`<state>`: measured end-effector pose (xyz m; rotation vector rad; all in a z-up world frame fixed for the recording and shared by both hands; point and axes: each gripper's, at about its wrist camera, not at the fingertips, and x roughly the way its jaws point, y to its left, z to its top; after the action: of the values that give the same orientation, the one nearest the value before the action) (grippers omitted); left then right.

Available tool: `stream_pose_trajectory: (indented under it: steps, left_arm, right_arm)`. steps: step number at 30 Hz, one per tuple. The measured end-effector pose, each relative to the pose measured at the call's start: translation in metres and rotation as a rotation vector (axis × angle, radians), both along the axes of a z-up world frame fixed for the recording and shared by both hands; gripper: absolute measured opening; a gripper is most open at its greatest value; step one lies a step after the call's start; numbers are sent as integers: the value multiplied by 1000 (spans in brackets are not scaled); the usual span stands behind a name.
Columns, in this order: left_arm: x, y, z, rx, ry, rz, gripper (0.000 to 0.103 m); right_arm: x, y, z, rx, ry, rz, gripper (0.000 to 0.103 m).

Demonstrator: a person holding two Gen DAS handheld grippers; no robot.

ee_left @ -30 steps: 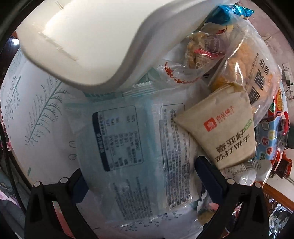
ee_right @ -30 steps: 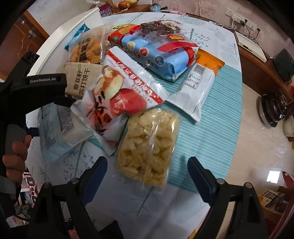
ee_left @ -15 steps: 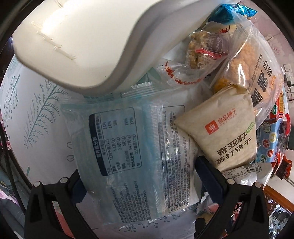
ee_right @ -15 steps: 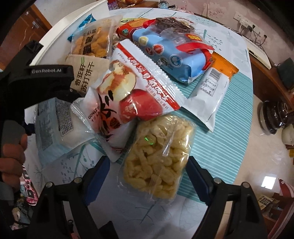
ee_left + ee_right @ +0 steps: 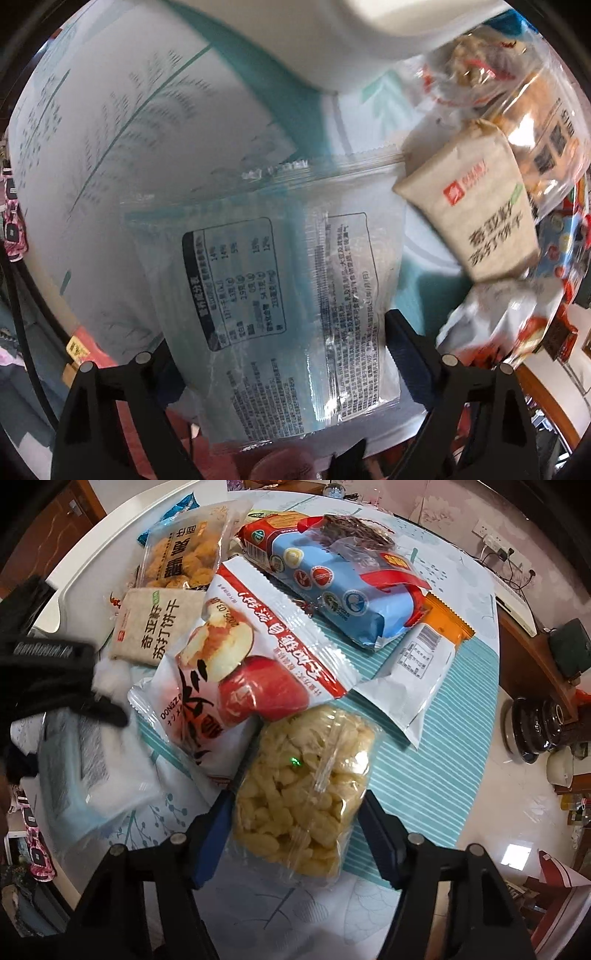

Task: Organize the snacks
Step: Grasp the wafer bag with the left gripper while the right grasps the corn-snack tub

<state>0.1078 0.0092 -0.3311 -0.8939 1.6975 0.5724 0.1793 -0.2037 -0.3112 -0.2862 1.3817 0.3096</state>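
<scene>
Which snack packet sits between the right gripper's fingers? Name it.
The clear bag of pale yellow puffed snacks; the other packets lie beyond the right gripper.

Leaf-print tablecloth (image 5: 424,786), wall socket (image 5: 491,531), dark round appliance (image 5: 539,723) on floor.

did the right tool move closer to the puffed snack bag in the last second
Yes. The right tool has advanced: the puffed snack bag, earlier lying ahead of the fingertips on the striped tablecloth, now sits between the closing fingers.

Bare tablecloth (image 5: 122,122) lay open left of the pale-blue packet (image 5: 280,295); the white bin (image 5: 369,40) blocked ahead, the beige cracker pack (image 5: 476,221) crowded the right (heaped snacks beyond).
</scene>
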Motion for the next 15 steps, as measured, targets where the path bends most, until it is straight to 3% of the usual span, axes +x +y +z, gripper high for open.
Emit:
stream_pose_trajectory:
  steps: [7, 15]
  left_arm:
    - [-20, -2, 13, -17, 20, -18, 88]
    - [-34, -14, 49, 3, -30, -70, 82]
  right_arm:
    - [-2, -5, 4, 8, 49, -44, 66]
    - [-26, -18, 19, 63, 98, -131, 65]
